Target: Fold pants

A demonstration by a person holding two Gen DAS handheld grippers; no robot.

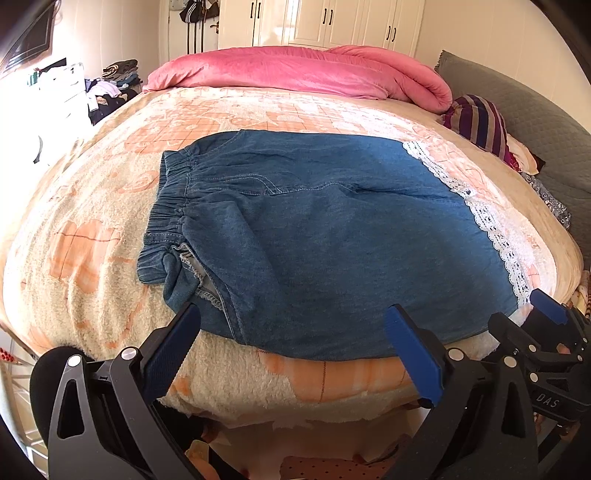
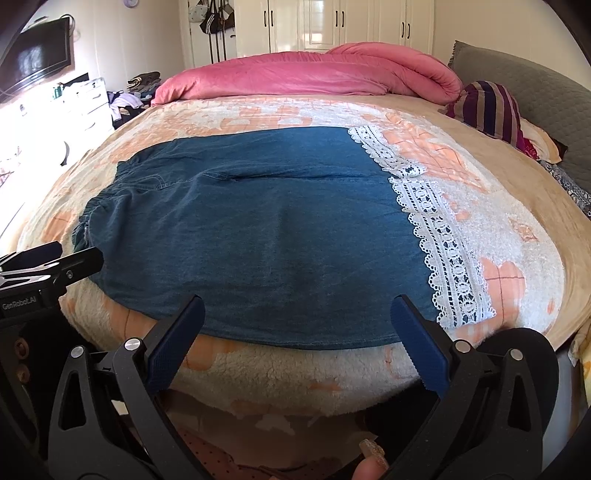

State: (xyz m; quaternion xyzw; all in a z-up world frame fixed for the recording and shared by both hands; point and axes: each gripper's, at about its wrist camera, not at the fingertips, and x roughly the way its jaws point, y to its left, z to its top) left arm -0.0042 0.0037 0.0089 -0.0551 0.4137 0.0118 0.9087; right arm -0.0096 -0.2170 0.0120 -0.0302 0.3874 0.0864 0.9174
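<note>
Blue denim pants (image 1: 314,236) with an elastic waistband (image 1: 170,199) on the left and white lace hems (image 1: 491,225) on the right lie flat across the bed. They also show in the right wrist view (image 2: 258,236), with the lace (image 2: 436,236) at the right. My left gripper (image 1: 291,332) is open and empty, hovering at the pants' near edge toward the waist end. My right gripper (image 2: 295,325) is open and empty at the near edge toward the hem end. The right gripper also shows in the left wrist view (image 1: 546,314).
The bed has a cream and orange fleece blanket (image 1: 92,258). A pink quilt (image 1: 295,70) lies rolled at the far side. A striped pillow (image 1: 480,122) and a grey headboard (image 1: 535,118) are at the right. Clothes piles (image 1: 110,88) and white wardrobes (image 1: 332,22) stand beyond.
</note>
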